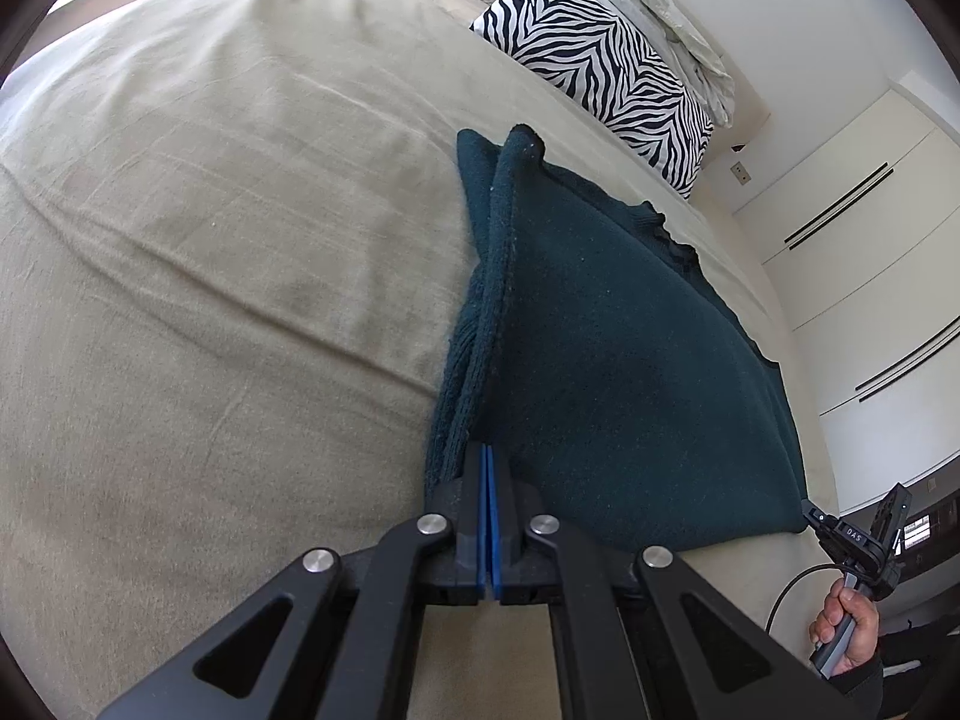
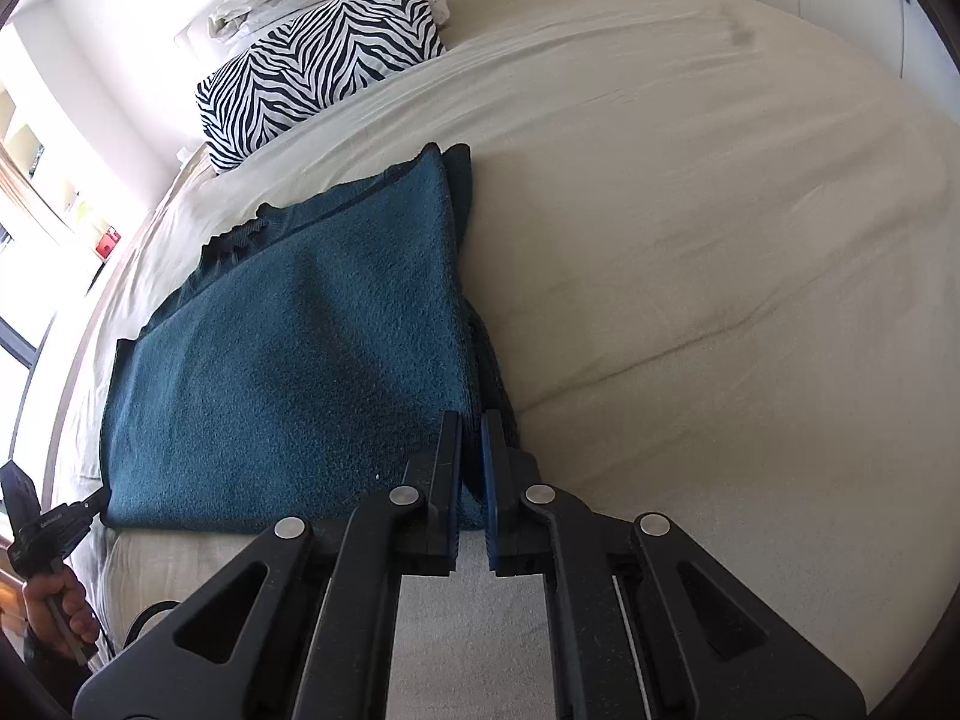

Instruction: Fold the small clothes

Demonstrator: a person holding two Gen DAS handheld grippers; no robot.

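A dark teal knit garment lies folded on the beige bed; it also shows in the right wrist view. My left gripper is shut on the garment's near left corner, its blue pads pressed together on the folded edge. My right gripper is shut on the garment's near right corner, with cloth pinched between its fingers. Each gripper shows in the other's view at the garment's opposite near corner: the right gripper and the left gripper, each held by a hand.
The beige bedspread spreads wide to the left and, in the right wrist view, to the right. A zebra-print pillow and crumpled white bedding lie at the head. White wardrobe doors stand beside the bed.
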